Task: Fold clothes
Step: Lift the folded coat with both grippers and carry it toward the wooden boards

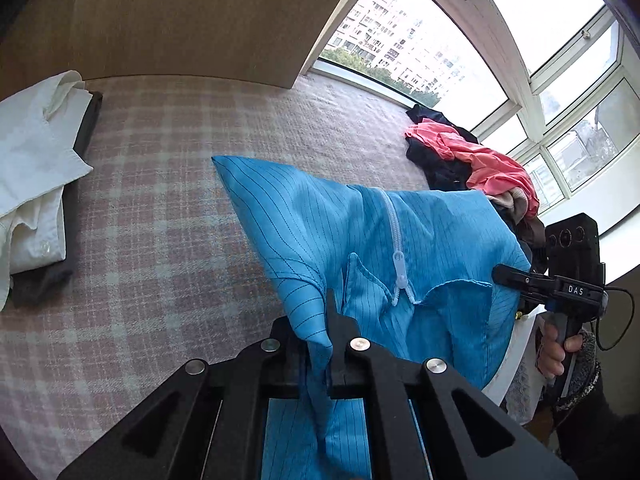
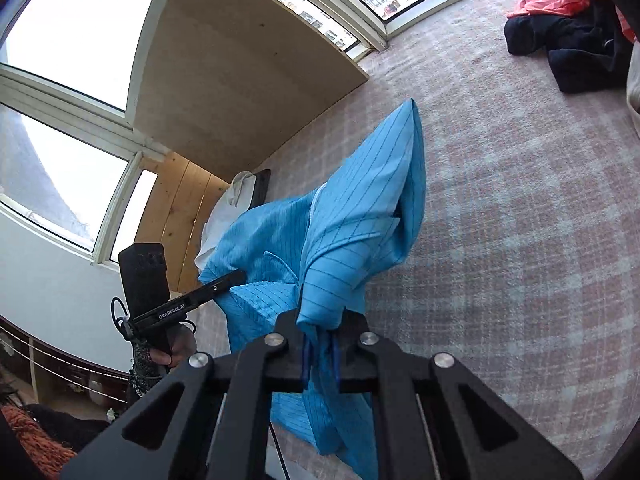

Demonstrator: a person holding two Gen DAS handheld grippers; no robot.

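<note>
Both my claws clenched on the blue jacket (image 1: 360, 240): left claw (image 1: 320, 344), right claw (image 2: 320, 344); its free corner hangs ahead toward the bed (image 1: 160, 200).

A pink and white checked cover (image 1: 168, 184) spreads over the bed, reaching the window at its far edge. A tall pale wooden panel (image 1: 192, 20) stands along the far edge, ending at a corner beside the glass. White-framed windows (image 1: 560, 92) curve round the far right corner, letting in bright, flat daylight. Through the panes show pale apartment blocks (image 1: 400, 32) and green treetops (image 1: 348, 58). In the right wrist view, knotty pine boards (image 2: 176, 208) adjoin the panel, with a white wall (image 2: 52, 284) below the window frames.
</note>
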